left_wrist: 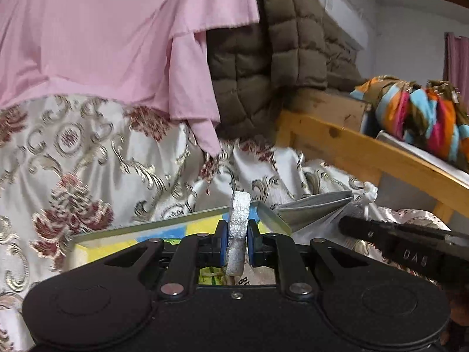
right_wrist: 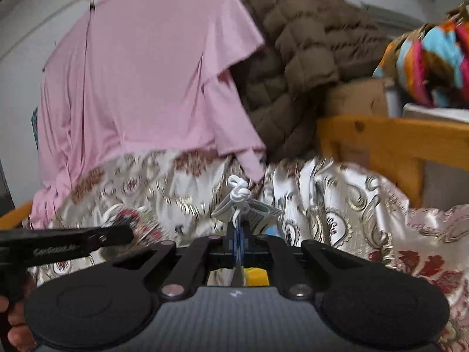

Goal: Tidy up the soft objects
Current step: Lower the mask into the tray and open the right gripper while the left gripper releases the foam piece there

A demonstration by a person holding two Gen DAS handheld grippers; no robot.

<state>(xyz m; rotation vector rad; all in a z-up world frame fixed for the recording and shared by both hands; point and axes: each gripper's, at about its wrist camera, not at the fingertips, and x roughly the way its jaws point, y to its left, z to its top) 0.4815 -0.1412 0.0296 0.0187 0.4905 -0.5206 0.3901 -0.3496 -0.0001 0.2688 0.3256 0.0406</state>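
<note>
A bag with a grey rim and a yellow and blue printed side hangs between both grippers, above a floral satin bedspread. My left gripper is shut on a thick white textured strap at the bag's rim. My right gripper is shut on the folded grey edge of the bag, just below a knotted white cord. Each gripper shows in the other's view: the right gripper and the left gripper.
A pink sheet and a brown quilted jacket hang behind the bed. To the right, a wooden bed frame carries a colourful striped cloth bundle and a cardboard box. A hand shows at lower left.
</note>
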